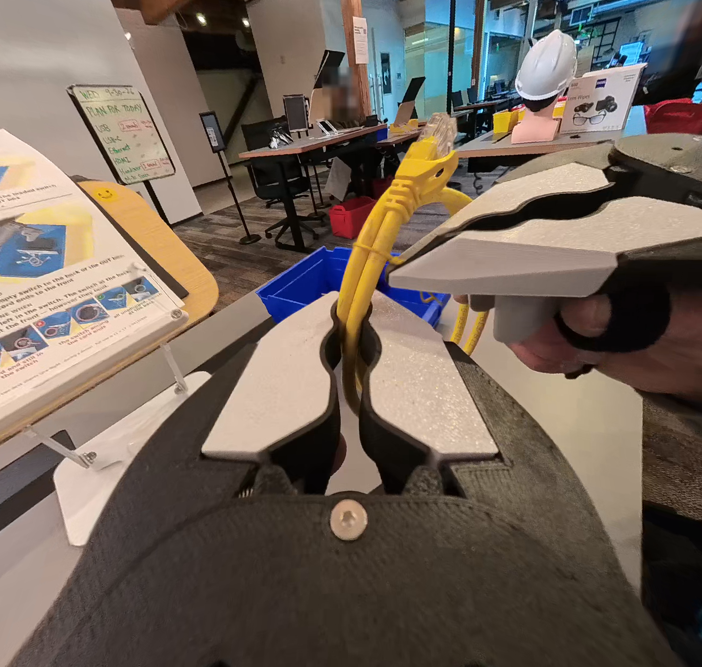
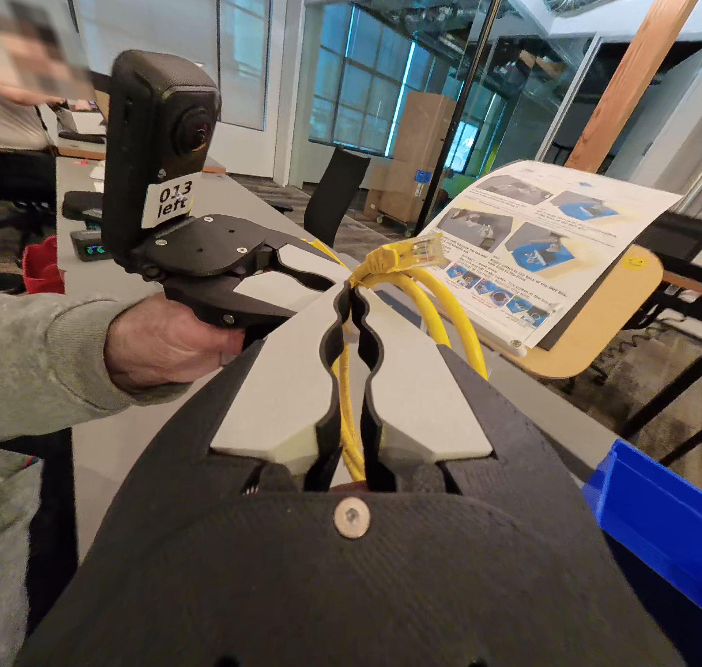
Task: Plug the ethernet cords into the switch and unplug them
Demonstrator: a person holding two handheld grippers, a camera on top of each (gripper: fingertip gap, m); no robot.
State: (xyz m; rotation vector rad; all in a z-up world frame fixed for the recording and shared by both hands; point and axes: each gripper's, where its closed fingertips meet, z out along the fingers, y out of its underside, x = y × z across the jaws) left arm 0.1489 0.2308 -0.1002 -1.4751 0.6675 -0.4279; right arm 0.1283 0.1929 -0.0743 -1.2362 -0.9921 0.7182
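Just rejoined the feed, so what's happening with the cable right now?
A person holds both tools. The left hand-held gripper is shut on the coiled yellow ethernet cord, its clear plug pointing up. The right hand-held gripper pinches the tie around the coil. No switch is in view; the blue bin sits behind.

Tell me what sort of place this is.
Likely an open-plan office or lab workspace: rows of desks with office chairs, a whiteboard on a stand, and stacked cardboard boxes.
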